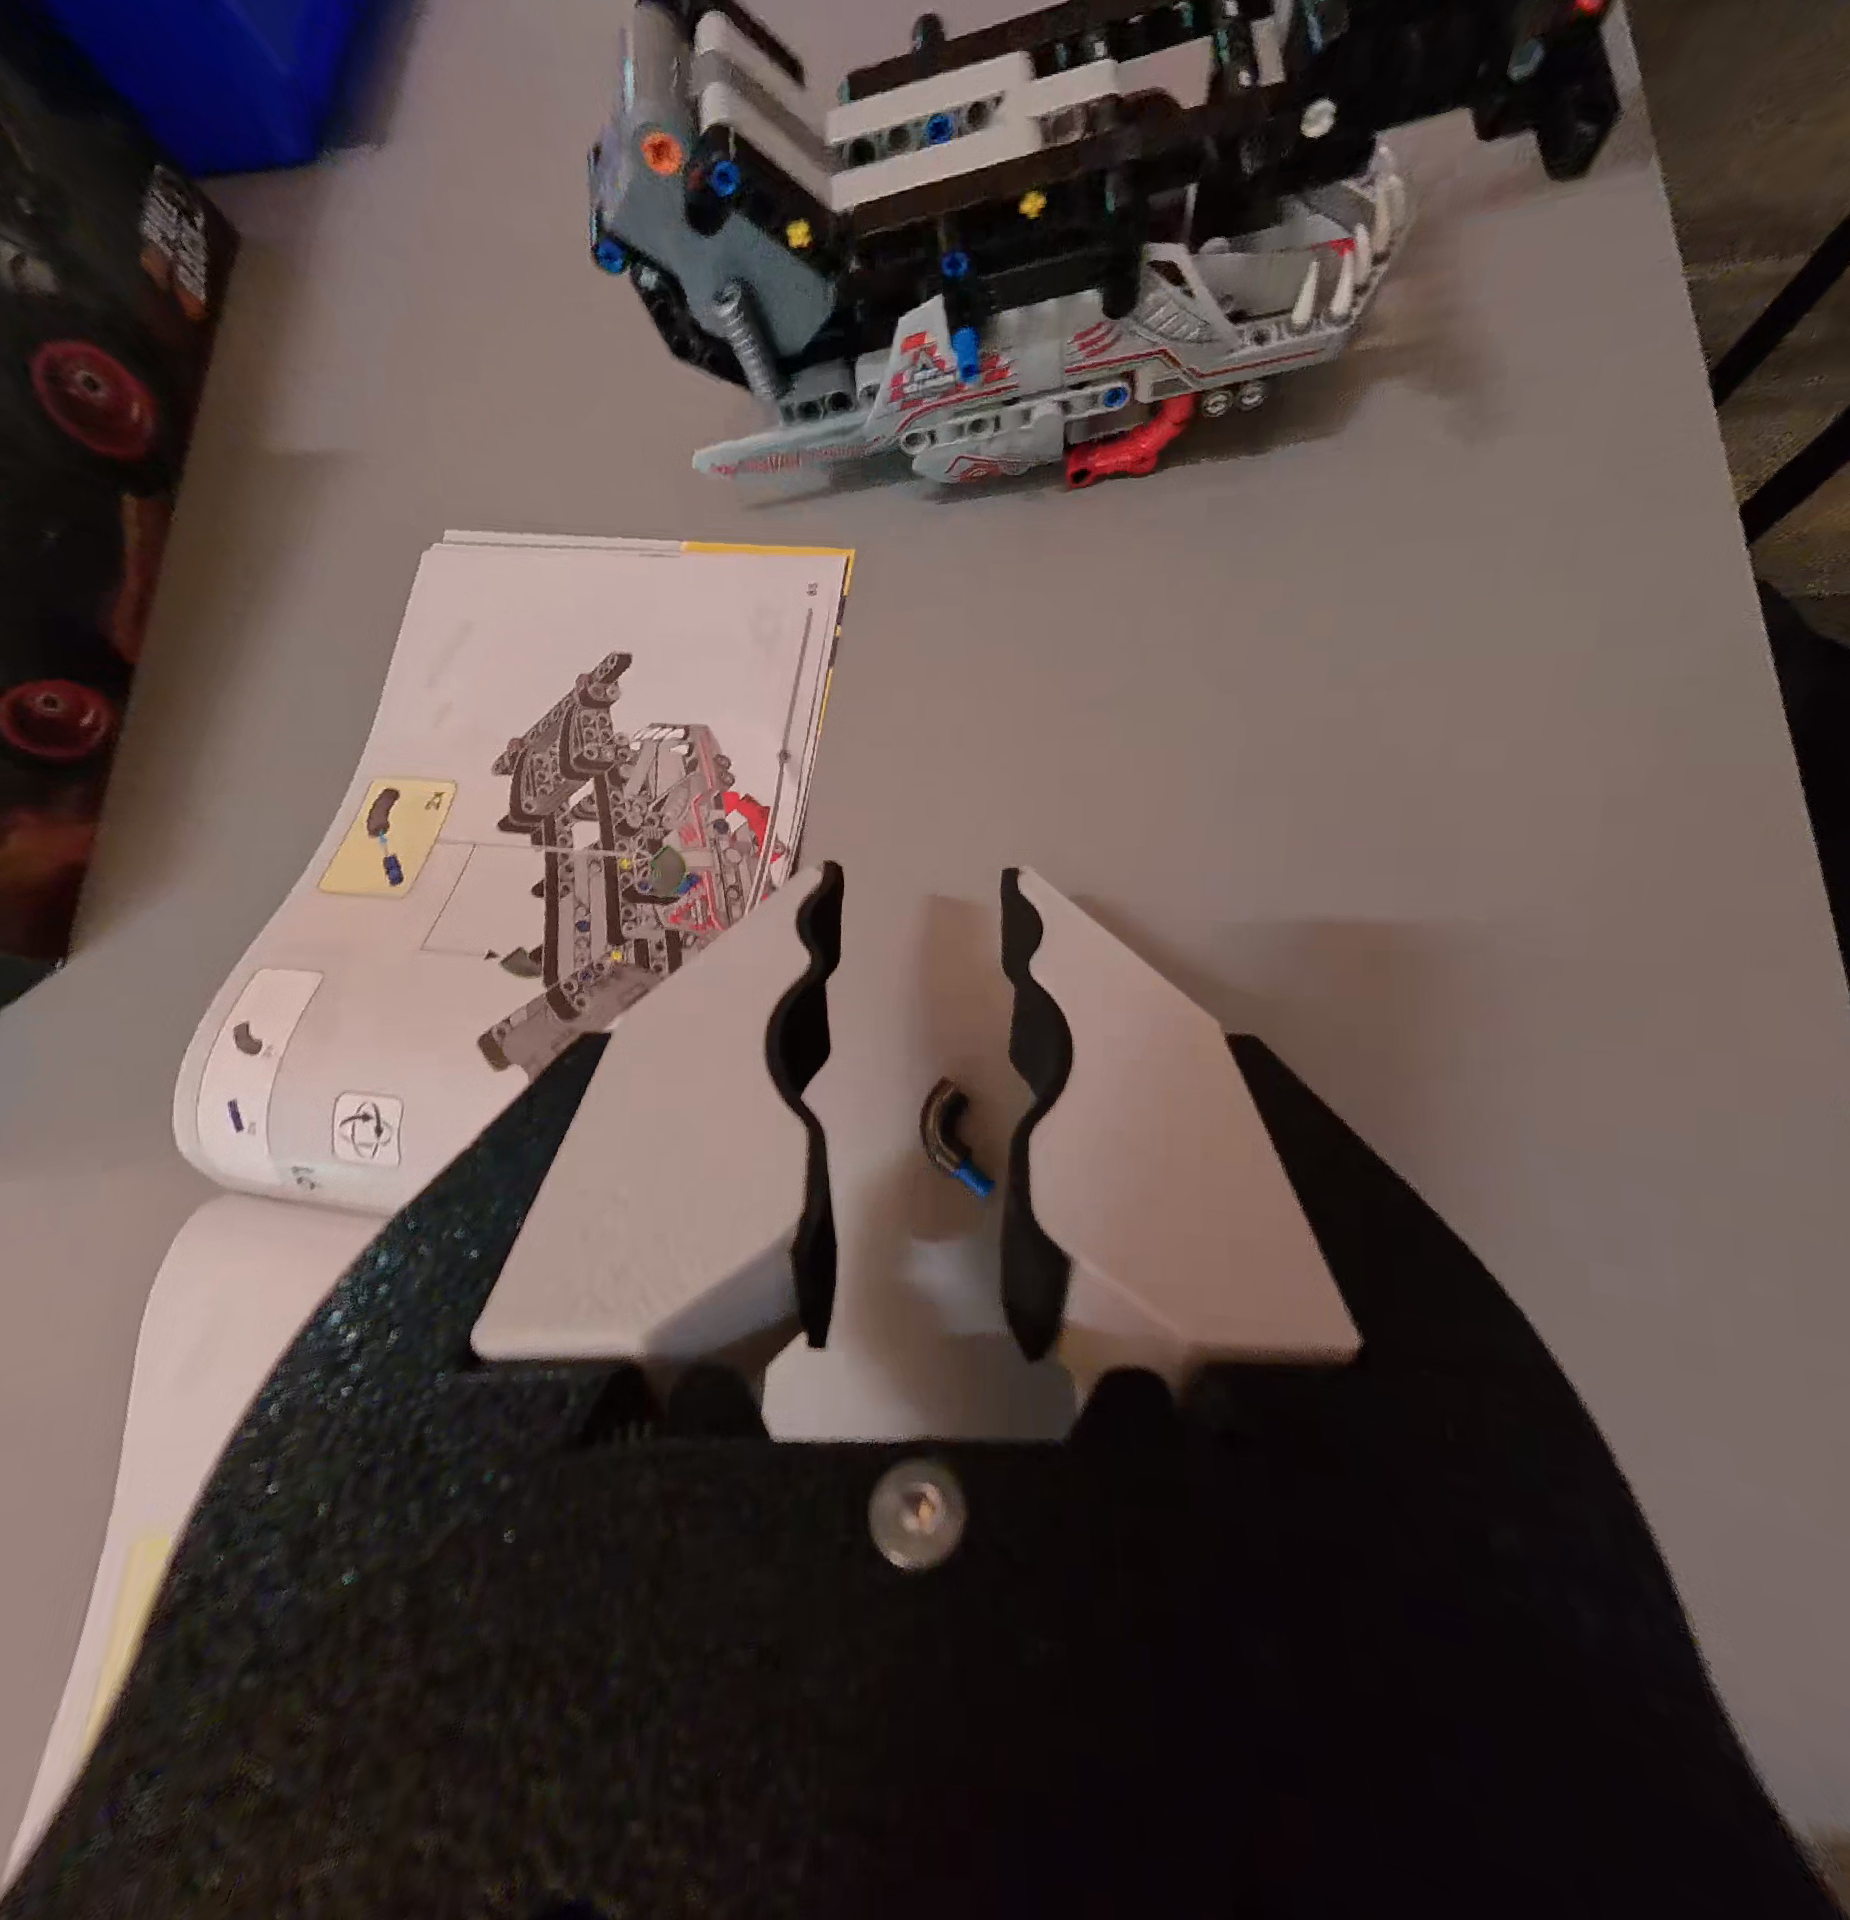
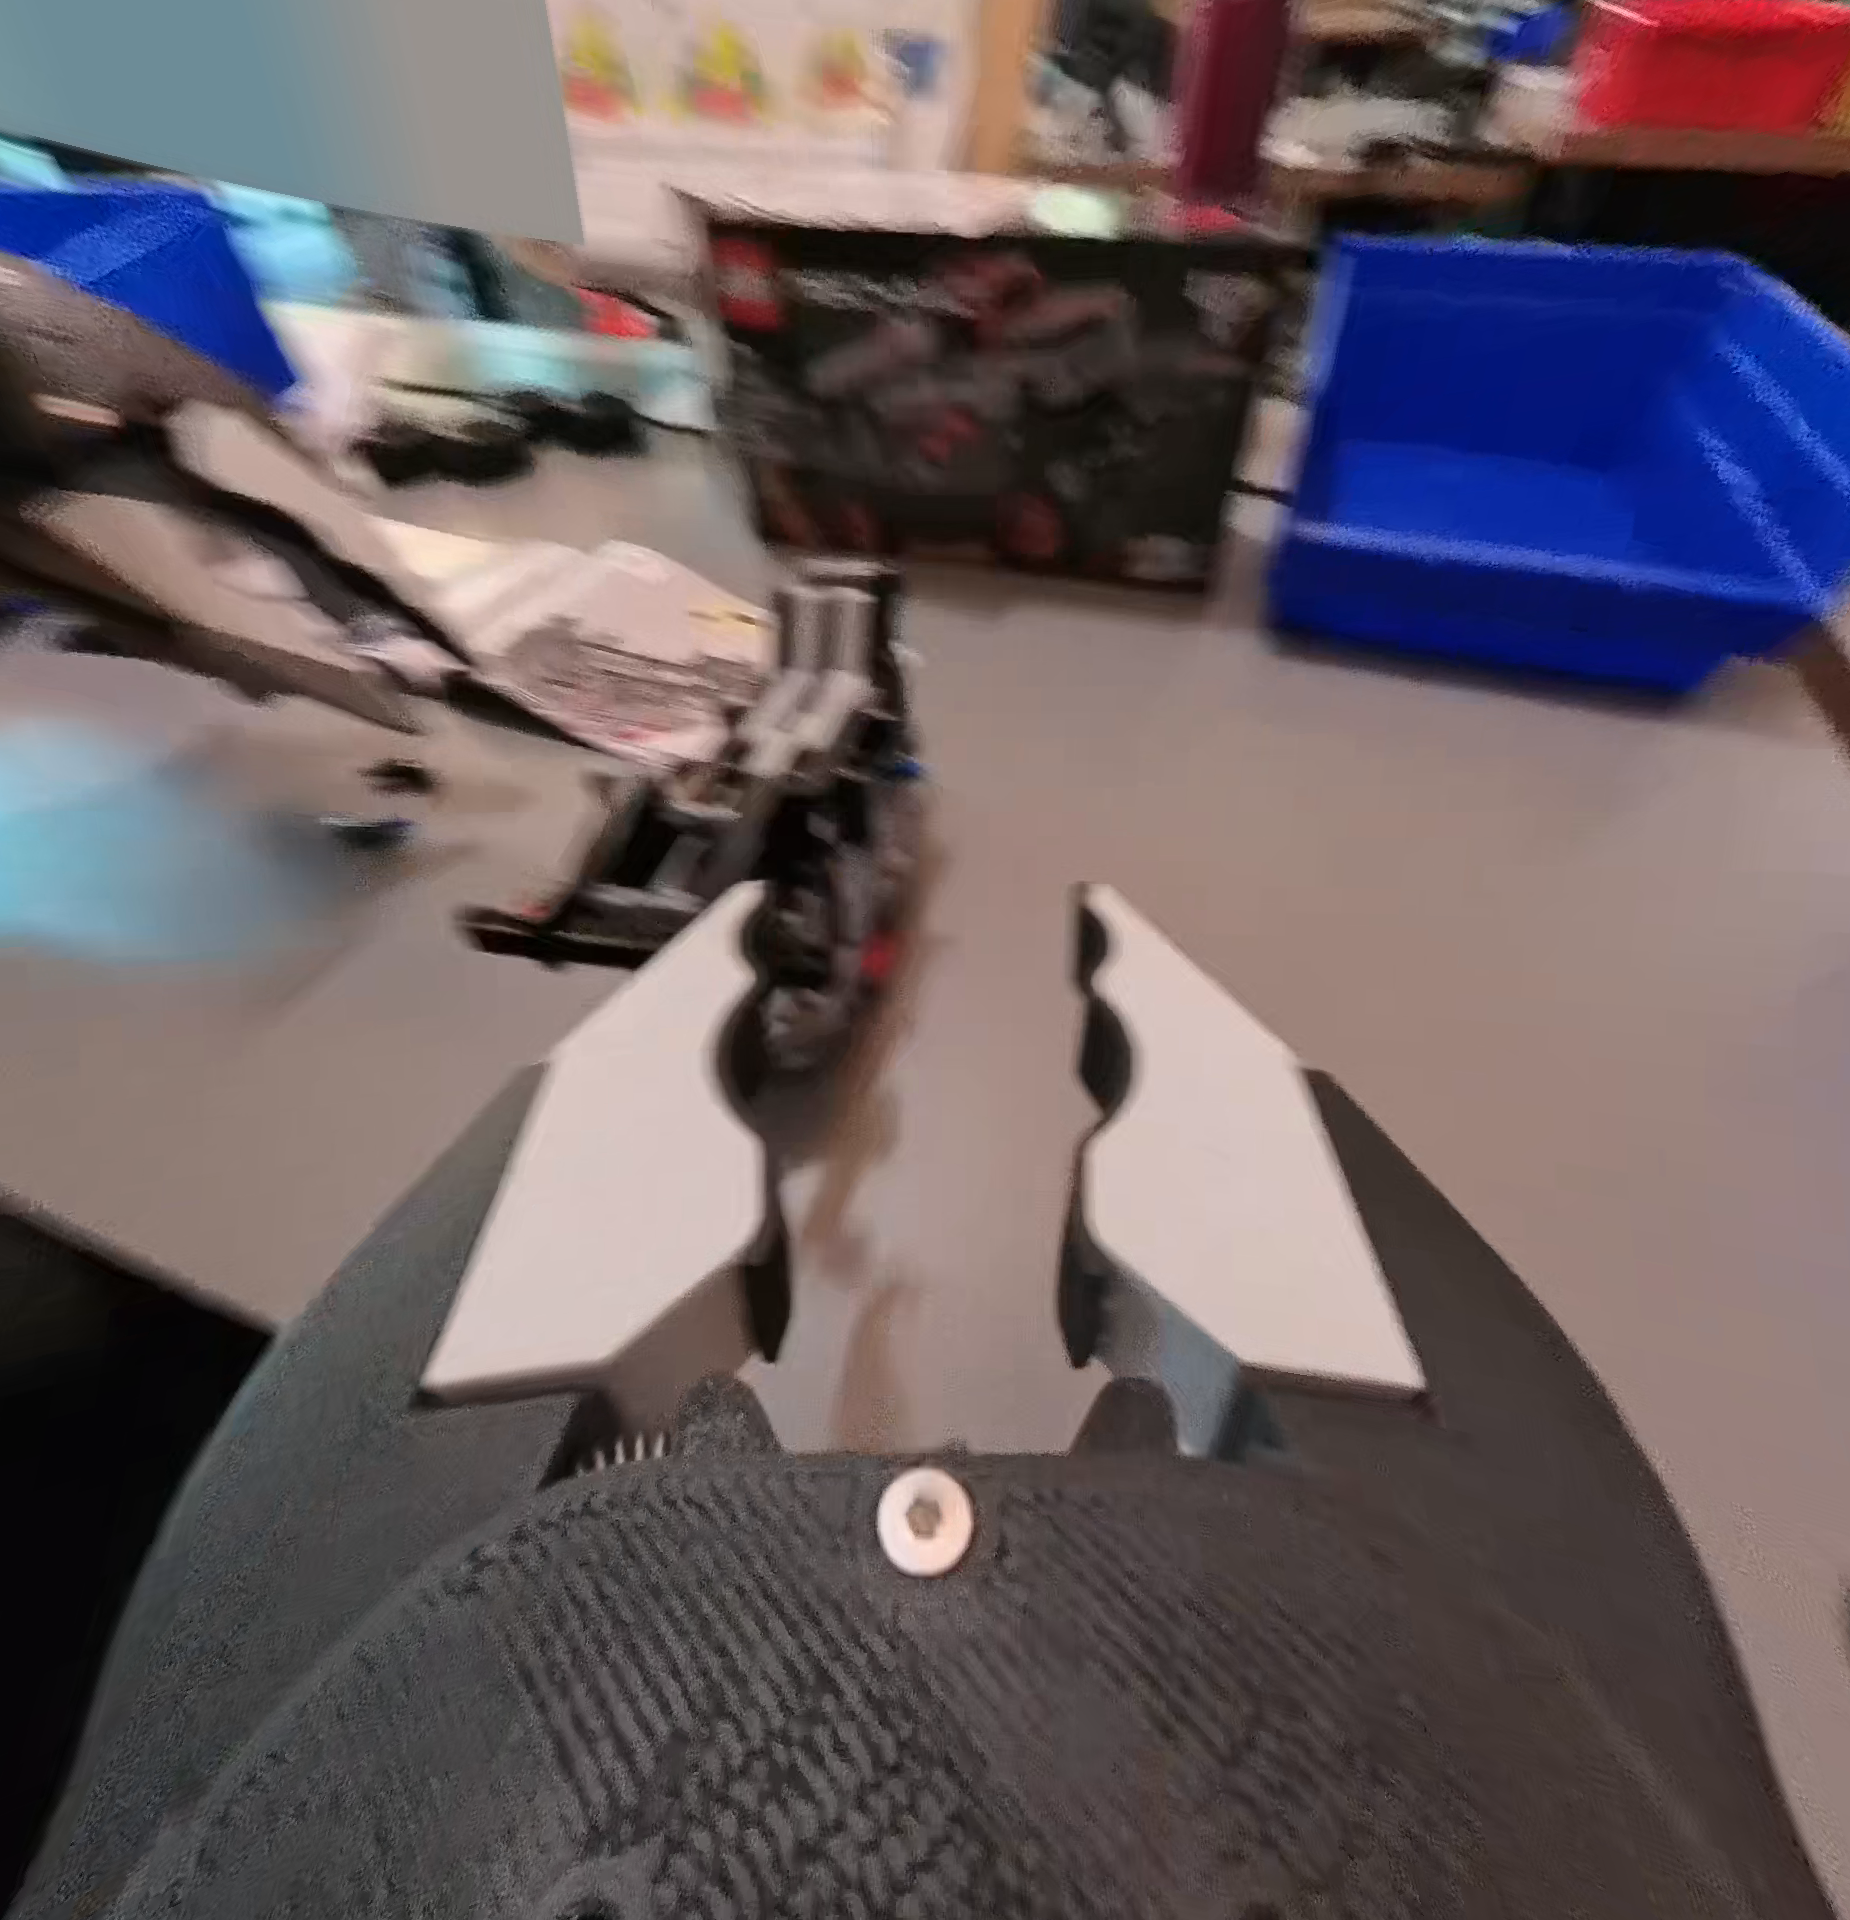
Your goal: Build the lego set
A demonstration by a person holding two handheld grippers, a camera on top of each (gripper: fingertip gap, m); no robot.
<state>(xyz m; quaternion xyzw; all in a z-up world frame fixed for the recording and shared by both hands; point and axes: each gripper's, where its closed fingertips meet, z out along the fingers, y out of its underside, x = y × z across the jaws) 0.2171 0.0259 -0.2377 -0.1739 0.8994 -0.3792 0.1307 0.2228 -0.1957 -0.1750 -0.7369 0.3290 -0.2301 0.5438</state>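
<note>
the right wrist view is badly smeared, and there the lego model (image 2: 796, 790) is only a dark blur ahead of the right tongs (image 2: 921, 904), which gape empty. the left tongs (image 1: 921, 883) stand open over the bench (image 1: 1316, 790), a small curved piece (image 1: 952, 1132) lying between them. ahead, the model (image 1: 1056, 260) lies crosswise, top cut off, toothed end rightward. left of them, the booklet (image 1: 547, 852).

Both grippers, left gripper (image 1: 922, 883) and right gripper (image 2: 922, 899), show speckled black bodies, pale grey fingers with wavy black pads, one silver screw each.
</note>
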